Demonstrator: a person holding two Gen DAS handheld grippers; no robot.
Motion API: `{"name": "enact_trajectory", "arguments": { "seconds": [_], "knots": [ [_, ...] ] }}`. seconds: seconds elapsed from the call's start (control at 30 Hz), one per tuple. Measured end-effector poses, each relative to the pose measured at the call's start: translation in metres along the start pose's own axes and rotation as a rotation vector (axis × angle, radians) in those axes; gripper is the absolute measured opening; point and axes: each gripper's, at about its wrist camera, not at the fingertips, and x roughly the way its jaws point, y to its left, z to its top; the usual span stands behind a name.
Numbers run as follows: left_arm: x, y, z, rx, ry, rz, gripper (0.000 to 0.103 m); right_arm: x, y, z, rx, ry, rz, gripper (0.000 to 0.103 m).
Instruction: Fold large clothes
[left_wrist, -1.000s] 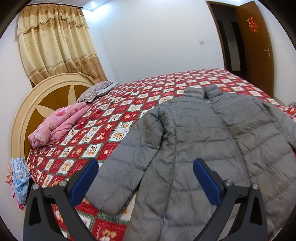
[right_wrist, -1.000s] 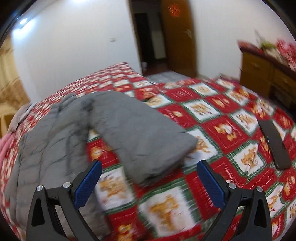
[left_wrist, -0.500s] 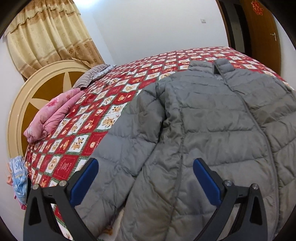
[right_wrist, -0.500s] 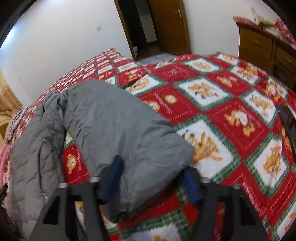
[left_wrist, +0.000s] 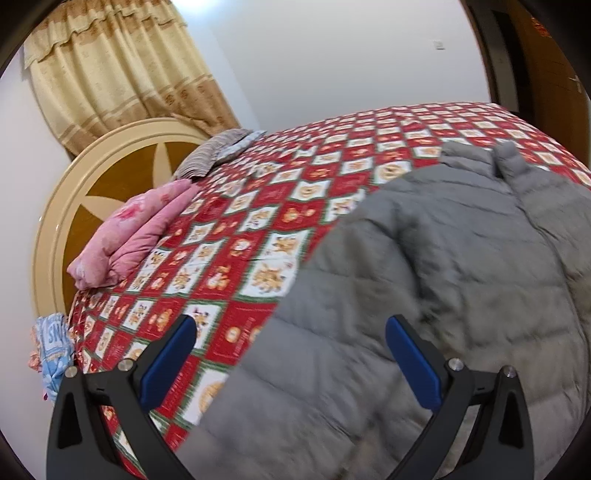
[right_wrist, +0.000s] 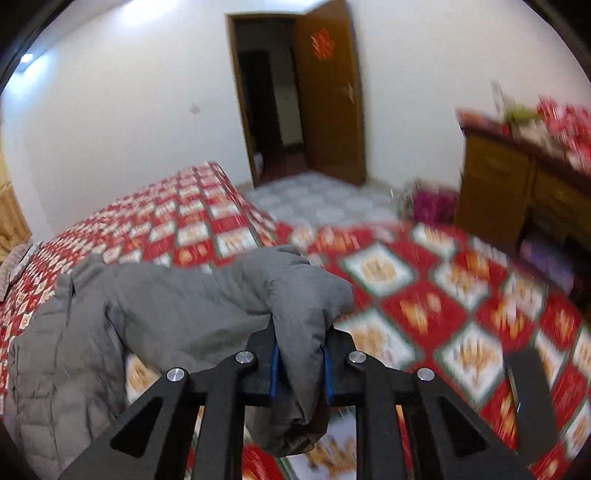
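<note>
I see the grey quilted puffer jacket (left_wrist: 443, 288) spread front-up on the bed, collar toward the far side, zip line running down the middle. One sleeve lies flat along the body. The other sleeve (right_wrist: 295, 295) is lifted off the bed, its cuff bunched and hanging. Fabric looks puffy, lightly creased; close parts blurred.

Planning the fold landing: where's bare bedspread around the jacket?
Free: bedspread between pink bedding and jacket; also right of the sleeve, short of the dark flat object. Crowded: headboard edge. Right claw is closing on the sleeve.
</note>
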Motion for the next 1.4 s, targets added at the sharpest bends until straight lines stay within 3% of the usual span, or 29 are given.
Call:
{"name": "enact_trajectory", "arguments": {
  "seconds": [0.2,0.4,0.73,1.2,1.27,1.3,1.33,1.4],
  "knots": [
    [0.025,0.014,0.007,-0.024,0.038,0.033,0.103,-0.024,0.093,0.044,-0.187,-0.132,0.071,0.017],
    [0.035,0.008,-0.001,-0.014,0.056,0.018,0.103,-0.037,0.203,0.044,-0.376,-0.174,0.203,0.017],
    [0.037,0.001,0.006,-0.005,0.062,-0.032,0.103,-0.002,0.346,-0.005,-0.492,-0.087,0.397,0.017],
    [0.04,-0.015,0.023,0.028,0.052,-0.045,0.103,0.048,0.457,-0.108,-0.549,0.12,0.623,0.018],
    [0.038,-0.016,0.028,0.027,0.051,-0.043,0.103,0.052,0.465,-0.118,-0.561,0.158,0.664,0.037],
    [0.035,-0.017,0.032,0.026,0.046,-0.046,0.103,0.052,0.468,-0.121,-0.571,0.184,0.689,0.058],
    [0.032,-0.018,0.035,0.025,0.04,-0.05,0.103,0.05,0.467,-0.122,-0.571,0.194,0.707,0.067],
    [0.023,-0.021,0.043,0.026,0.019,-0.057,0.103,0.041,0.457,-0.12,-0.567,0.181,0.732,0.067]
  ]
}}
